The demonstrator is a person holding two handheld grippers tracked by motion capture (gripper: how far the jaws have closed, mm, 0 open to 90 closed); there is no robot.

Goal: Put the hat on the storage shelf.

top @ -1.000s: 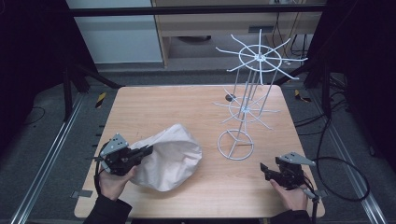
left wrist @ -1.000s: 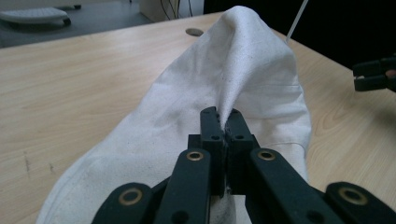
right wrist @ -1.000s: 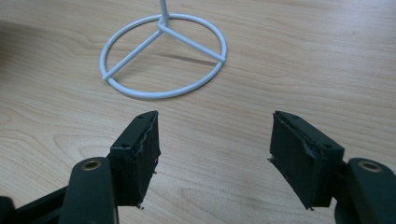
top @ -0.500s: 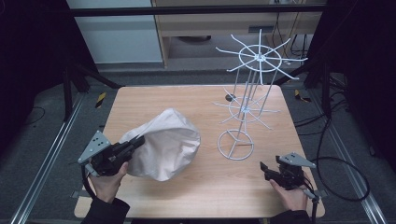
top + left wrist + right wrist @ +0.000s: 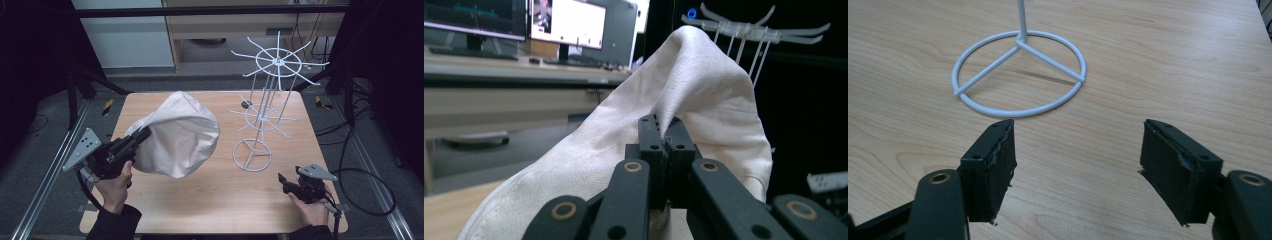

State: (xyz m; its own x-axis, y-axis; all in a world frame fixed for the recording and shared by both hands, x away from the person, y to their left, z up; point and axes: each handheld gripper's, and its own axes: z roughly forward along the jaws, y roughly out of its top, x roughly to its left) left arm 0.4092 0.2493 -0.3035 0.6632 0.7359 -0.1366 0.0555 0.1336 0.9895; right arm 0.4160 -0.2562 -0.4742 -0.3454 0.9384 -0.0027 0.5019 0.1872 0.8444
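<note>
The pale wood-grain bench (image 5: 200,210) carries a white wire rack stand (image 5: 263,112) with thin radiating arms on two tiers and a ring-shaped base (image 5: 1018,75) braced by three spokes. Above the bench's left half hangs a cream cloth hat (image 5: 177,132), soft, domed and matte-woven, its edge pinched between the closed jaws of the left hand-held gripper (image 5: 666,135). The right hand-held gripper (image 5: 1075,160) sits low near the base ring, its black ribbed jaws having just been opening, moderately apart with nothing between them.
</note>
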